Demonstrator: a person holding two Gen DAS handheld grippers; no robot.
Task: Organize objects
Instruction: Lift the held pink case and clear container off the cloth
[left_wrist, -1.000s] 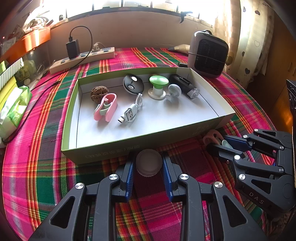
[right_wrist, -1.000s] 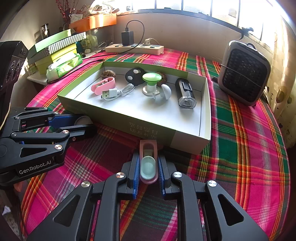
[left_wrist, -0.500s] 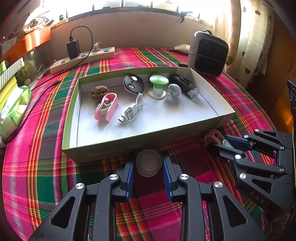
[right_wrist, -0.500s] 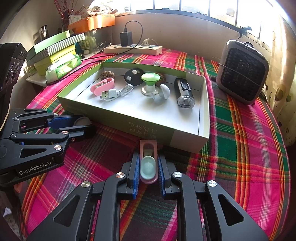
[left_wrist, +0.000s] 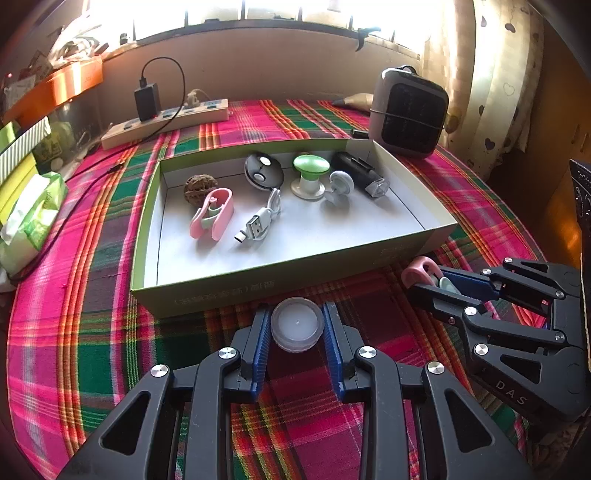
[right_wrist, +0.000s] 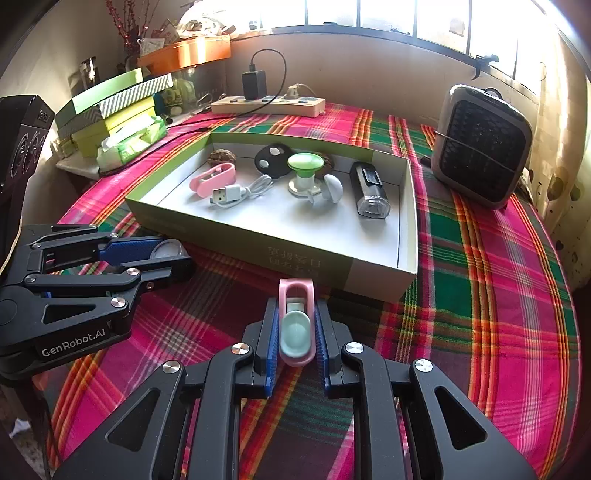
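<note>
On the plaid-covered table (left_wrist: 92, 332), nearest the cameras, the left hand-held gripper (left_wrist: 297, 325) is clamped on a small round translucent cap (left_wrist: 297, 326), its blue pads pressing both sides, just in front of the near wall of the box. To its right, the right hand-held gripper (right_wrist: 295, 332) is closed narrow on a pink clip with a mint-green insert (right_wrist: 295, 328), the clip's looped end poking past the fingertips toward the box's near right corner. Both hand-held grippers tilt downward, low over the cloth, the right one angled in toward the left. Beyond them sits the shallow green-edged box (left_wrist: 207, 295) with a white floor. Along its far half lie, from left to right, a brown walnut (left_wrist: 199, 186), a second pink clip (left_wrist: 212, 214) just in front of it, a coiled white USB cable (left_wrist: 258, 221), a black round disc (left_wrist: 263, 172), a green-topped knob (left_wrist: 309, 173), a small white knob (left_wrist: 338, 184) and a black cylindrical device (left_wrist: 360, 173). The box's near half is bare. Farther back stand a power strip (left_wrist: 166, 122) on the left and a small grey heater (left_wrist: 408, 110) on the right.
</note>
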